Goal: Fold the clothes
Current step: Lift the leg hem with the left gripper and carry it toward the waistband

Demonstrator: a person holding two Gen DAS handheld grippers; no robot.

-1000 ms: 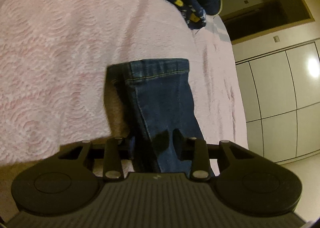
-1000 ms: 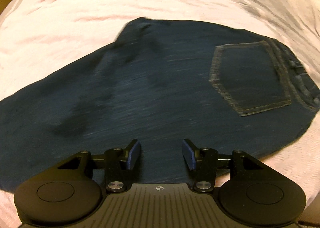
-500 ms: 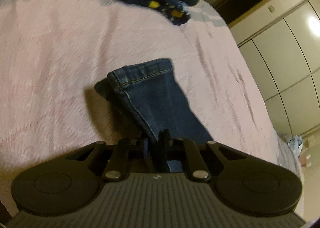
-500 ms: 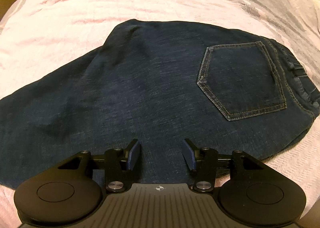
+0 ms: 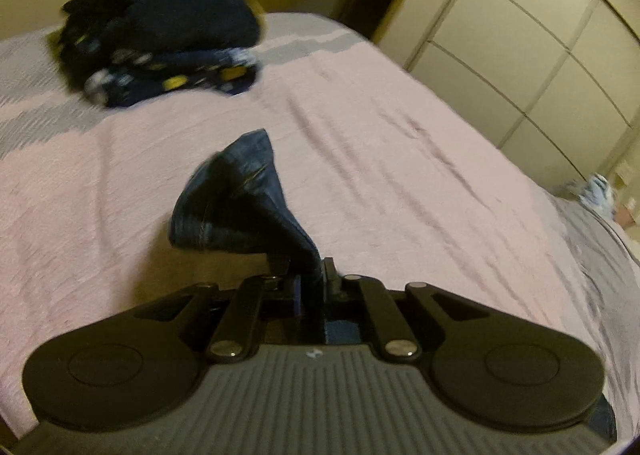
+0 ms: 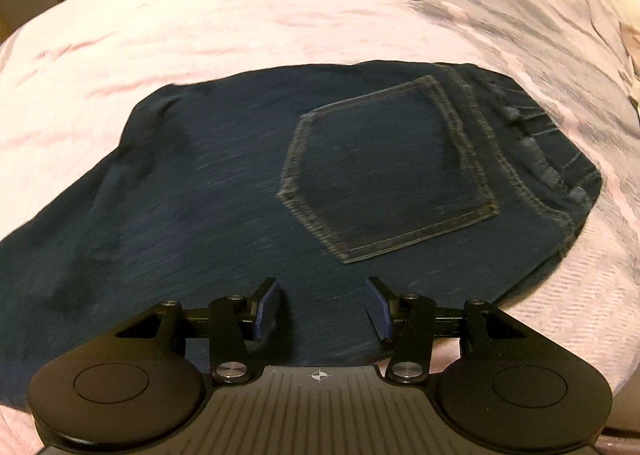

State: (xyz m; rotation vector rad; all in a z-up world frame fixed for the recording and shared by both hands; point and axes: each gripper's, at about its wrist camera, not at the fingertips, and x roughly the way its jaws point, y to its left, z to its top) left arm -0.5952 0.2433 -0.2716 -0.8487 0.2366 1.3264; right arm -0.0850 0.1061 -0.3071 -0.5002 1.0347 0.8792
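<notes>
While your left gripper (image 5: pixel 310 287) pinches the jeans (image 6: pixel 280 191) by the leg end, lifted off the pink bedspread (image 5: pixel 400 183), your right gripper (image 6: pixel 322 305) hovers wide, holding nothing, over the seat—carry that cuff toward the back pocket (image 6: pixel 384 167).

Dark clothes pile (image 5: pixel 160 39) blurred; jeans (image 6: pixel 240 191) cut off left.

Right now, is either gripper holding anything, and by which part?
The left gripper pinches the jeans just behind the leg hem. The right gripper is open above the jeans' seat, holding nothing.
</notes>
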